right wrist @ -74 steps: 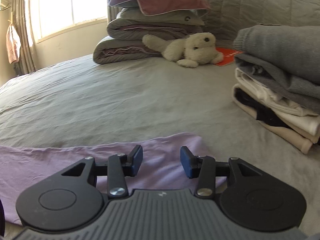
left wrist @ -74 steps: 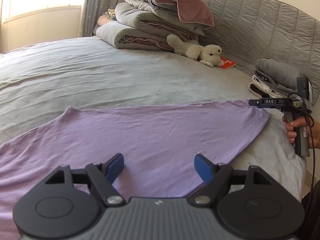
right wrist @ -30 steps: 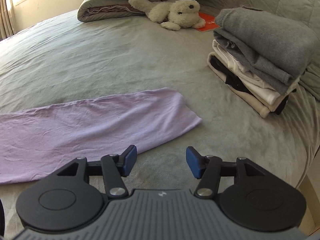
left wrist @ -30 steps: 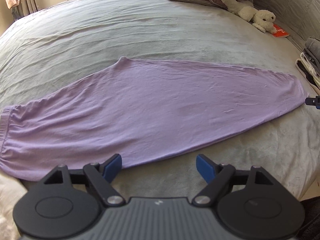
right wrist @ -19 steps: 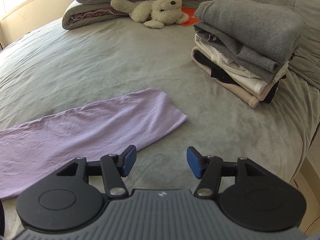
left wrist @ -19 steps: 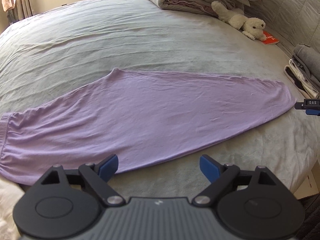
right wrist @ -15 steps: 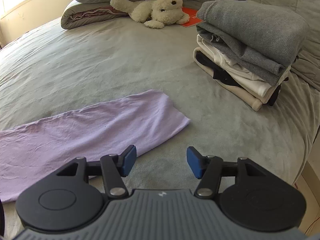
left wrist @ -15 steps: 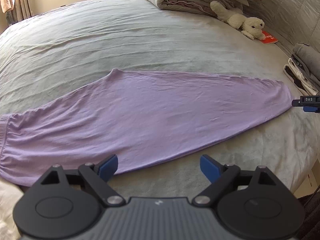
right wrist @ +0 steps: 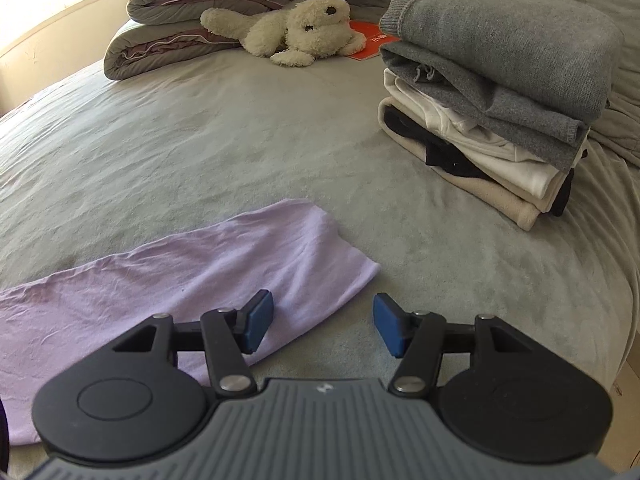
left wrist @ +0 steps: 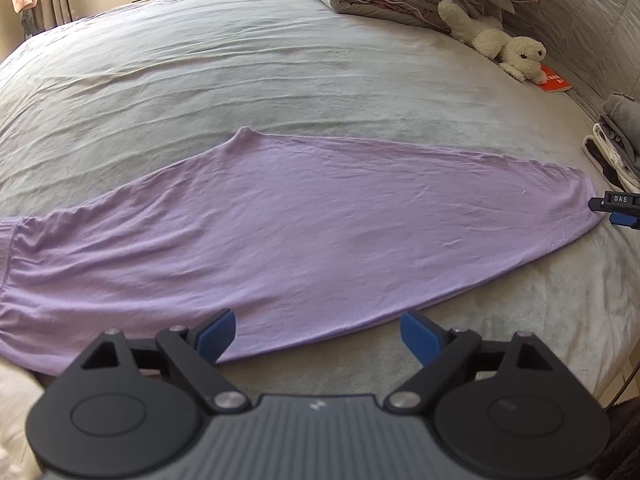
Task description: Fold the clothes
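With the purple garment spread flat for folding, both the left gripper and right gripper hover spread, empty.

Left gripper: black linkage arms, blue pads, silver pivot screws, ribbed grey housing with a small white logo. Right gripper: same build, same round black discs flanking.
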